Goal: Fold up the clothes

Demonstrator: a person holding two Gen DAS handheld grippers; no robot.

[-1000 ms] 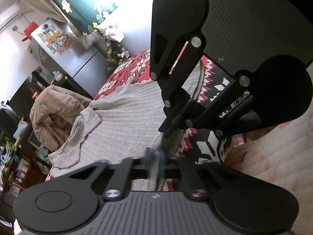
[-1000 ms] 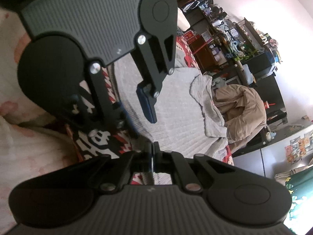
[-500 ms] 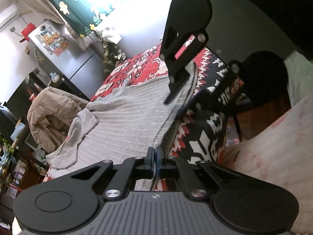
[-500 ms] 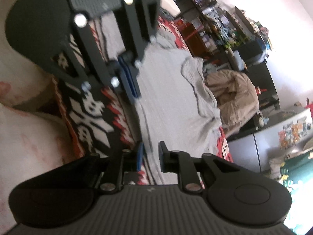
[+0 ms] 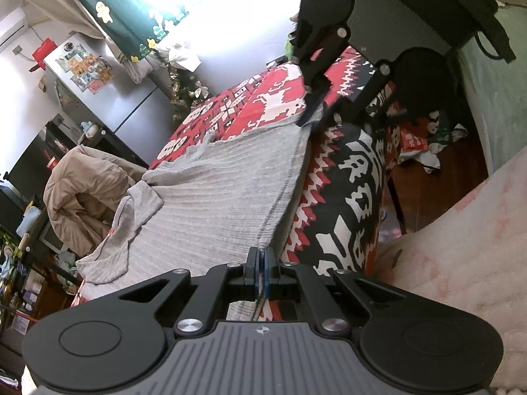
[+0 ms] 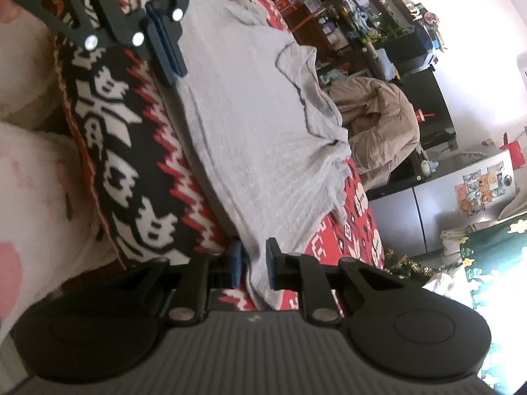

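Observation:
A grey ribbed garment [image 5: 214, 191] lies spread on a bed, its hem along the near edge. My left gripper [image 5: 262, 256] is shut on one end of that hem. It also shows at the top left of the right wrist view, as the left gripper [image 6: 171, 69] clamped on the cloth edge. My right gripper [image 6: 253, 263] straddles the other end of the hem. Its jaws are closing, with a gap still showing and the grey garment [image 6: 257, 125] between the pads. In the left wrist view, the right gripper [image 5: 308, 117] sits at the garment's far corner.
The bed wears a red, black and white patterned cover [image 5: 346, 197] that hangs over its side. A beige jacket [image 5: 75, 191] is heaped beyond the garment, with a grey fridge [image 5: 108, 98] behind. A fluffy white and pink blanket [image 5: 461, 230] lies beside the bed.
My right gripper has slid along the hem away from the left one, opened from shut, and now has the cloth edge between its jaws. The left gripper has stayed put, still clamped.

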